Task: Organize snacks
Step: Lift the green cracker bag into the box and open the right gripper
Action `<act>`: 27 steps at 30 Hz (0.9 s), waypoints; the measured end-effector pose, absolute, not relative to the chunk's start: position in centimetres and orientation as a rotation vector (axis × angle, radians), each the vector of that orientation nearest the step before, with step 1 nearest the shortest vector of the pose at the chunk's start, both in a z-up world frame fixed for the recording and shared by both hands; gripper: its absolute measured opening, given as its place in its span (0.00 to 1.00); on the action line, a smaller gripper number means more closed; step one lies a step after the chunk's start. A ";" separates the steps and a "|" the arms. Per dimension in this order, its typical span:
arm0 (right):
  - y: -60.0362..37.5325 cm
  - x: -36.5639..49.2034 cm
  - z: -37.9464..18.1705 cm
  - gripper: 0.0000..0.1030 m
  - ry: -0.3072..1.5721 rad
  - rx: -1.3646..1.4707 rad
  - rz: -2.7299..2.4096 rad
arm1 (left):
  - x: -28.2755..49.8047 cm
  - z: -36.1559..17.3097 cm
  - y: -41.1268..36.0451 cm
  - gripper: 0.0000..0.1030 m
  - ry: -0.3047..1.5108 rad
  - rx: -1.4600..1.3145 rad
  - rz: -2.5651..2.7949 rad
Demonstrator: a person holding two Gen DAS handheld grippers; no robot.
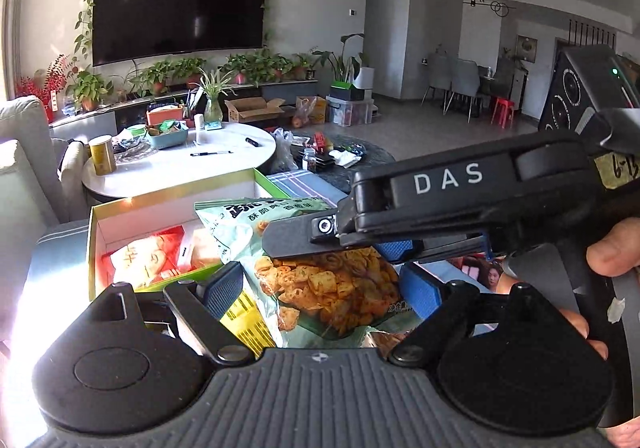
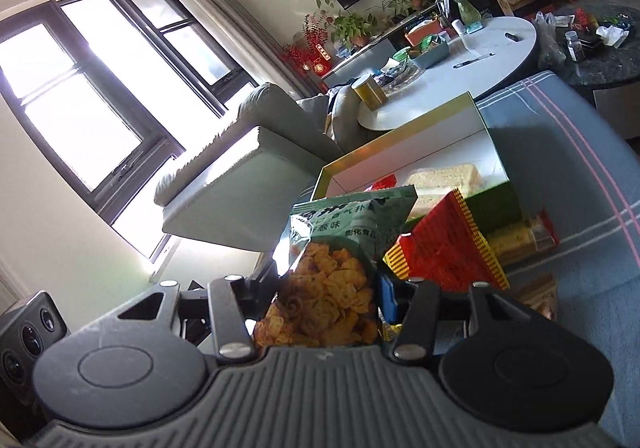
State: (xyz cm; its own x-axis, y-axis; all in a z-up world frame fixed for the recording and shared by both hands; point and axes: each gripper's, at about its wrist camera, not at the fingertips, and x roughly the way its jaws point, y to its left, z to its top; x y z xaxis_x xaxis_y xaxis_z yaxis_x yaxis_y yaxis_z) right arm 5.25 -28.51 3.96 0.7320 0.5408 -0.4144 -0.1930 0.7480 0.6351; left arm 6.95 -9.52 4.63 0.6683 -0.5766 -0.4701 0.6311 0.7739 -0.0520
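Left wrist view: left gripper [image 1: 320,284] is standing wide, blue pads [image 1: 224,288] on either side of the green chip bag [image 1: 320,280]. Left pad looks to be touching the bag's edge, right pad is sitting just beside it; can't tell if it's pressing. Right gripper [image 1: 396,248] is coming in from the right, across the bag's upper half, fingers [image 1: 296,240] clamping the foil, a hand [image 1: 608,252] wrapping its grip. Bag is hanging just in front of the open green-and-gold box [image 1: 176,200], which is sitting on a grey-blue striped cloth [image 1: 296,184]. A red snack pack [image 1: 140,260] is lying inside; the box's far half is showing bare floor. White round table [image 1: 180,164] is standing just behind the box.

Right wrist view: right gripper [image 2: 328,304] is holding narrow, jaws pinching the bag [image 2: 332,248], crisps printed on the front, foil crumpling. A red pack with striped yellow edges [image 2: 444,252] is sitting just right of the bag, against the box's [image 2: 400,140] near wall. Sofa arm [image 2: 248,168] is crowding the left; cloth [image 2: 580,176] to the right is open.
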 end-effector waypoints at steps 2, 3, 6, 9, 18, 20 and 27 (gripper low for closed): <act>-28.5 6.4 4.0 0.67 0.632 0.593 0.437 | 8.1 4.6 -9.3 0.81 0.490 0.113 -0.676; -28.4 7.1 4.1 0.67 0.636 0.589 0.440 | 8.7 4.7 -9.4 0.81 0.493 0.111 -0.672; -28.7 9.2 4.4 0.68 0.646 0.587 0.453 | 10.8 5.1 -9.8 0.81 0.495 0.110 -0.656; -29.2 11.8 4.9 0.68 0.656 0.589 0.471 | 13.2 5.5 -10.4 0.81 0.489 0.112 -0.644; -29.6 18.3 4.9 0.68 0.692 0.537 0.433 | 21.4 5.0 -11.3 0.81 0.559 -0.001 -0.631; -29.8 19.4 4.3 0.68 0.704 0.532 0.422 | 22.8 4.3 -11.6 0.81 0.576 -0.012 -0.631; -31.4 21.8 1.6 0.68 0.736 0.575 0.377 | 26.3 1.8 -13.2 0.81 0.633 0.002 -0.661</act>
